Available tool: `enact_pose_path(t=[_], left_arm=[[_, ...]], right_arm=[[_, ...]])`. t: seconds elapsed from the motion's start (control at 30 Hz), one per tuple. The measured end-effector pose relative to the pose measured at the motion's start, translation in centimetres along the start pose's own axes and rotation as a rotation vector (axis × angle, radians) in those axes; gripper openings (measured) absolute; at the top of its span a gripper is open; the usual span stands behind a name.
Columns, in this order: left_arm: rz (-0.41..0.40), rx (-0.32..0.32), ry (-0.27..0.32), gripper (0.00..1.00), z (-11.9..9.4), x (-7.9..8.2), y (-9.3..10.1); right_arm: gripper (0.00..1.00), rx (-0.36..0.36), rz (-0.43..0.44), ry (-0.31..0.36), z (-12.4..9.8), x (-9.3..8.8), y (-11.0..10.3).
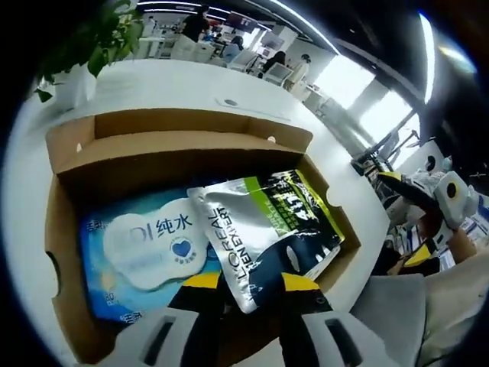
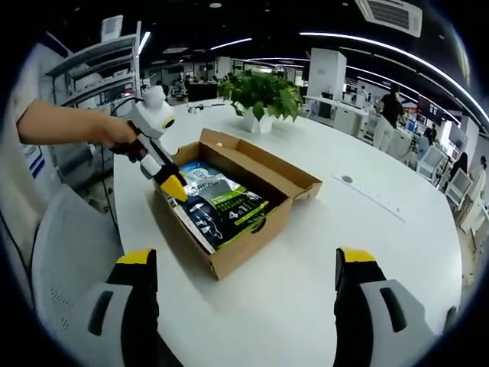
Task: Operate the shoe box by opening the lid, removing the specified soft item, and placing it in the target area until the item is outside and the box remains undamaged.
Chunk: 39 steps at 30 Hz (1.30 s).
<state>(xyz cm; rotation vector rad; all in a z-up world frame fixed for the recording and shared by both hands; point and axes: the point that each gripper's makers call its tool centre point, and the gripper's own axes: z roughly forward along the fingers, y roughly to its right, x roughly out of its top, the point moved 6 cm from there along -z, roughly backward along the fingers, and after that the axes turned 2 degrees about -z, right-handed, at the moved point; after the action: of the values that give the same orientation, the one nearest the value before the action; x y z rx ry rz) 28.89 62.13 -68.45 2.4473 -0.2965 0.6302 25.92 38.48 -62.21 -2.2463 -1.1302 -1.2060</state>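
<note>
In the left gripper view, the left gripper reaches into the open shoe box, its yellow-tipped jaws set at the near edge of a silver and dark green pouch. The jaws stand a little apart, one on either side of the pouch's near corner; whether they pinch it I cannot tell. The pouch lies tilted across the box floor, partly overlapping a blue pack of wipes with a white flap on top, which lies flat beside it against the box's wall. The lid is folded back behind the box, lying open on the white counter. Past the lid, a potted plant stands near the counter's far edge.

In the right gripper view, the right gripper hovers above the counter's near part, its jaws wide apart and holding nothing. Between them, further off, sits the shoe box, roughly in the middle of the counter, with nothing between the gripper and it. The left gripper enters from the left, held by a hand, its tip dipping into the box at the pouch. A grey chair stands at the counter's near left edge. The plant stands behind the box toward the far edge. Beyond lie office desks, shelving and people.
</note>
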Motion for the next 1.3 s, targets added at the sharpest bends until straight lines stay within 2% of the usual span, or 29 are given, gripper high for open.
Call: enact_pose_path(t=[0.17, 0.23, 0.57, 0.6, 0.67, 1.0, 1.17, 1.3], left_arm=[[-0.018, -0.018, 0.011, 0.24, 0.0, 0.2, 0.1], [0.003, -0.027, 0.033, 0.17, -0.1, 0.3, 0.3], [0.022, -0.008, 0.055, 0.05, -0.3, 0.5, 0.2], [0.041, 0.018, 0.05, 0.01, -0.4, 0.4, 0.0], [0.028, -0.002, 0.059, 0.01, -0.5, 0.5, 0.1], [0.016, 0.004, 0.1, 0.0, -1.5, 1.1, -0.3], [0.019, 0.016, 0.122, 0.0, -2.3, 1.3, -0.7], [0.021, 0.025, 0.131, 0.0, -2.8, 1.2, -0.9]], right_arm=[[0.91, 0.005, 0.012, -0.006, 0.2, -0.3, -0.1], [0.91, 0.007, 0.013, -0.006, 0.2, -0.4, -0.2], [0.9, 0.025, 0.033, -0.005, 0.9, -0.4, -0.6], [0.9, 0.029, 0.036, -0.006, 0.9, -0.4, -0.7], [0.9, 0.034, 0.038, -0.006, 1.1, -0.4, -0.8], [0.85, 0.073, 0.053, 0.002, 2.0, 0.2, -1.5], [0.77, 0.104, 0.049, 0.037, 2.5, 0.7, -1.9], [0.71, 0.128, 0.061, 0.037, 3.1, 1.0, -2.2]])
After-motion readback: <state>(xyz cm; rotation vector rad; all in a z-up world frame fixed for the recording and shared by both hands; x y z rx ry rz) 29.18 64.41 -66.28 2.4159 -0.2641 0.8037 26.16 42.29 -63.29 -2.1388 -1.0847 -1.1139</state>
